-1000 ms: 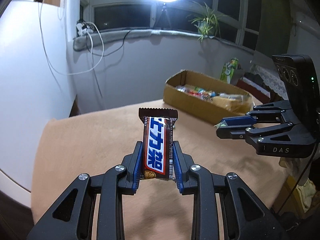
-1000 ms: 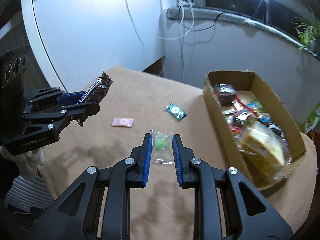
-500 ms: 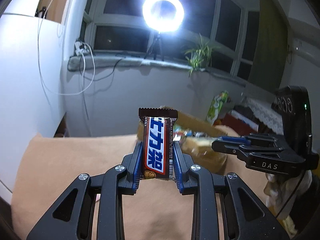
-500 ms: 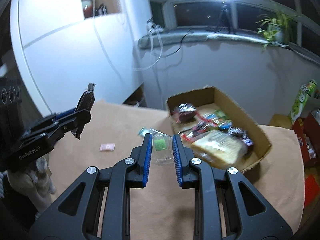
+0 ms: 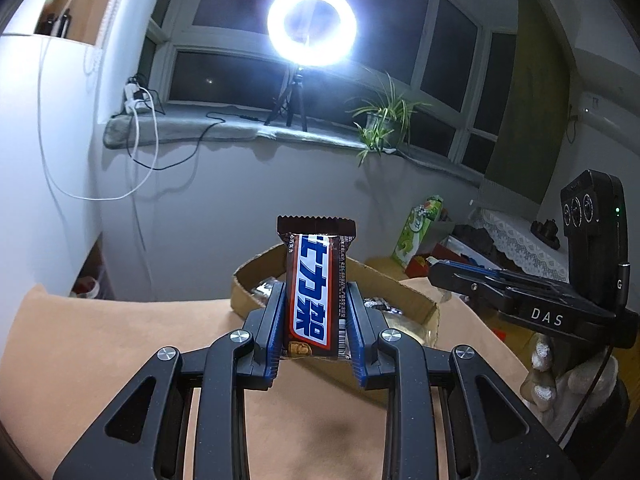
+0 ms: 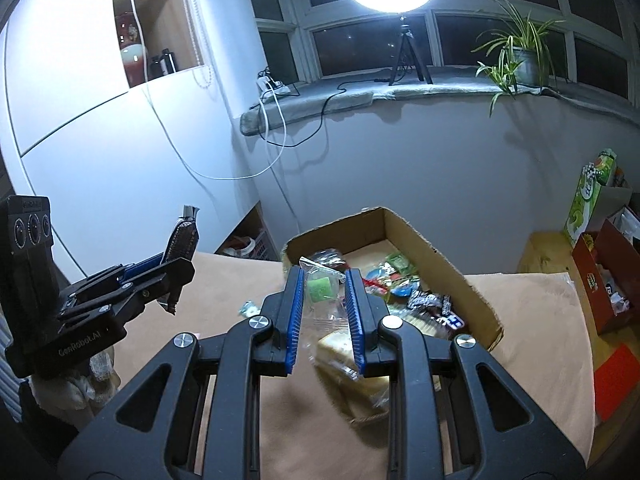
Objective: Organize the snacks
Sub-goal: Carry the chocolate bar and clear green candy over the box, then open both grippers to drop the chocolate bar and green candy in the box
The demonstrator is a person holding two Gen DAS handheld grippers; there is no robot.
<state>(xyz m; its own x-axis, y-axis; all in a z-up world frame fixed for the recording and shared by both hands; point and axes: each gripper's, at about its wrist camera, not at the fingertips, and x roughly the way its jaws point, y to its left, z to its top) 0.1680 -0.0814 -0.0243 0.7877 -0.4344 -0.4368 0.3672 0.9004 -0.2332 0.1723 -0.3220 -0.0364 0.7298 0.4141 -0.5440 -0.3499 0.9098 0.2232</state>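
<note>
My left gripper (image 5: 315,300) is shut on a brown chocolate bar (image 5: 316,292) with a blue and white label, held upright above the tan table, just before the cardboard box (image 5: 400,284). My right gripper (image 6: 323,280) is shut on a clear packet with a green candy (image 6: 320,286), held above the near end of the cardboard box (image 6: 424,240), which holds several snacks and a bagged bread (image 6: 356,364). The left gripper with the bar (image 6: 182,240) shows at the left of the right wrist view; the right gripper (image 5: 436,268) shows at the right of the left wrist view.
A small green-wrapped snack (image 6: 249,309) lies on the tan table cloth (image 6: 532,320) left of the box. A green carton (image 6: 590,192) and red boxes (image 6: 600,276) stand beyond the table's right edge. A ring light (image 5: 311,24) and a plant (image 5: 380,120) stand on the windowsill.
Both grippers have risen and moved toward the box with their snacks still held. The views have tilted up, so the box now sits right behind both grippers.
</note>
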